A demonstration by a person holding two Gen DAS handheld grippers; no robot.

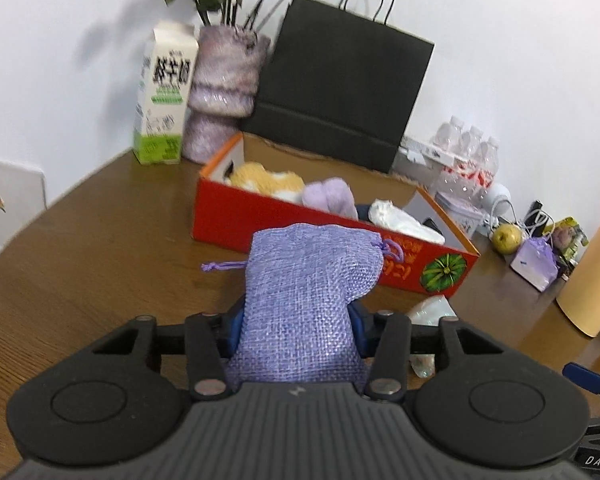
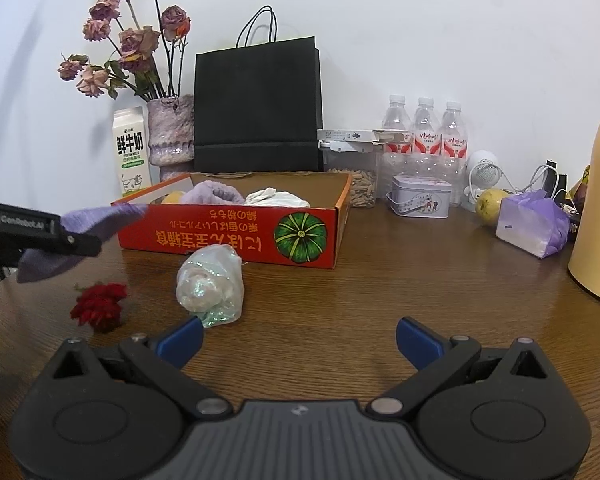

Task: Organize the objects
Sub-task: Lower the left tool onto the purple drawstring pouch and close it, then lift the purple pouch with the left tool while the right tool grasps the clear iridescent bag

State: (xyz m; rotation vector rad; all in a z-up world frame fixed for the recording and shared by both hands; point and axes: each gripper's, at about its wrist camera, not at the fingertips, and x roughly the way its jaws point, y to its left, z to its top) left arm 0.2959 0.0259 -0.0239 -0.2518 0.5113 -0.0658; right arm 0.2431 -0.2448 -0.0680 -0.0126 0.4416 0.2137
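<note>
Left gripper (image 1: 296,330) pinching coarse-weave lilac pouch (image 1: 304,296), right gripper (image 2: 299,338) spread wide — crinkly plastic bundle (image 2: 211,286) nearby

The pouch (image 1: 304,304) is covering most of the left gripper's (image 1: 296,326) pads and hiding its own lower end behind the housing. Ahead of the fingers, the box (image 2: 228,234) wall is hiding the lower parts of the things inside. The flask (image 2: 598,184) is running off the frame's right edge.
</note>
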